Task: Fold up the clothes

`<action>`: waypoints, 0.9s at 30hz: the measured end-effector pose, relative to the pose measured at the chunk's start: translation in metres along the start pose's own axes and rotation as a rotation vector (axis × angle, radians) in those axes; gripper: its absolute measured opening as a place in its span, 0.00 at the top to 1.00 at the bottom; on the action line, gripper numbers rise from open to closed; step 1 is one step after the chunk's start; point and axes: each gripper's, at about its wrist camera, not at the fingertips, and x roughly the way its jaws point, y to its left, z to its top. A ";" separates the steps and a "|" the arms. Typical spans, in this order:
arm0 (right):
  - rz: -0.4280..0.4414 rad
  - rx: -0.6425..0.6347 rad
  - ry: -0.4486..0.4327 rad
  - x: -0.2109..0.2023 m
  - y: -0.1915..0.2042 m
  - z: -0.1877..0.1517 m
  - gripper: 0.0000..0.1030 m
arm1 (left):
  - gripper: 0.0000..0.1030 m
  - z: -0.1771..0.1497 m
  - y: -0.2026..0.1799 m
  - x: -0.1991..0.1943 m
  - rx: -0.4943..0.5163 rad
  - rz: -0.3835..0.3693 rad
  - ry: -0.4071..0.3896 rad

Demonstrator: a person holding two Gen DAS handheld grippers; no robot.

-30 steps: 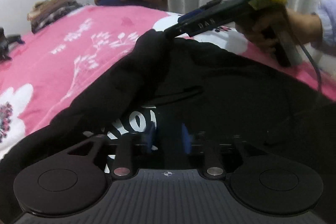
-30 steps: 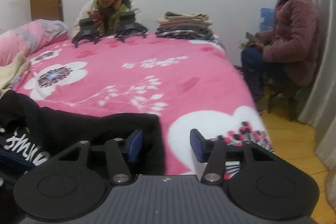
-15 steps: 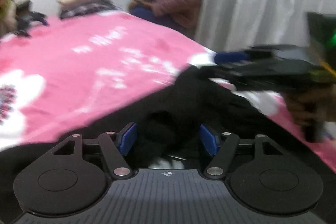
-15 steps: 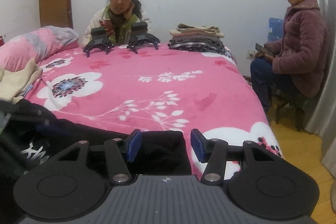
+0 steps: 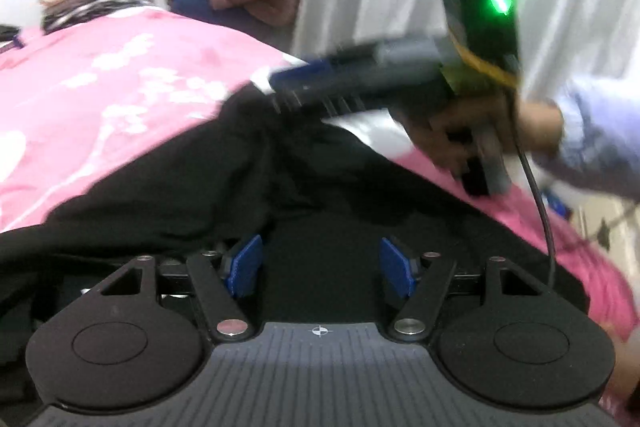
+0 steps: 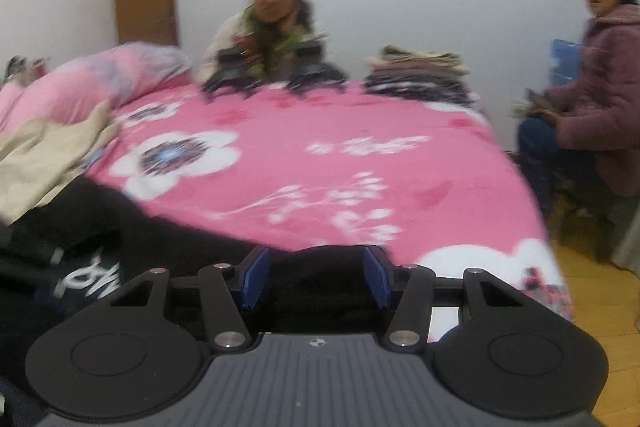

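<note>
Black printed cotton garment (image 5: 304, 163) lying half-folded on pink floral bedspread (image 6: 320, 163); left gripper (image 5: 320, 263) and right gripper (image 6: 316, 277) hovering, jaws apart, gripping nothing; folded stack (image 6: 420, 71) waiting beyond.

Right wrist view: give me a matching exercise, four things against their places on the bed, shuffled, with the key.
Things:
1. black garment
2. stack of folded clothes
3. beige cloth
4. pink pillow

Places:
A. far right corner of the bed
B. near edge, under the tongs
C. far left of the bed
D. left edge, just beyond the black garment

Pairs: 1-B, 2-A, 3-D, 4-C
</note>
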 end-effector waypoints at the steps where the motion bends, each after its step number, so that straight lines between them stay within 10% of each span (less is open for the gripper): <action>1: 0.003 -0.019 0.032 0.006 0.005 -0.001 0.47 | 0.36 -0.001 0.006 -0.002 -0.020 0.021 -0.001; 10: -0.187 0.022 0.133 -0.019 -0.020 -0.030 0.44 | 0.36 -0.037 0.063 -0.054 -0.268 0.216 -0.019; 15: -0.182 0.002 0.027 -0.039 -0.004 -0.018 0.45 | 0.36 -0.044 0.088 -0.089 -0.375 0.350 -0.118; 22: 0.027 -0.146 0.017 -0.013 0.045 -0.007 0.44 | 0.37 -0.034 0.065 -0.070 -0.067 0.470 -0.062; 25: 0.077 -0.229 0.049 -0.003 0.058 -0.017 0.49 | 0.55 -0.041 0.060 -0.045 0.022 0.509 0.016; 27: 0.043 -0.257 0.081 0.003 0.064 -0.019 0.65 | 0.87 -0.045 0.060 -0.029 0.050 0.599 0.070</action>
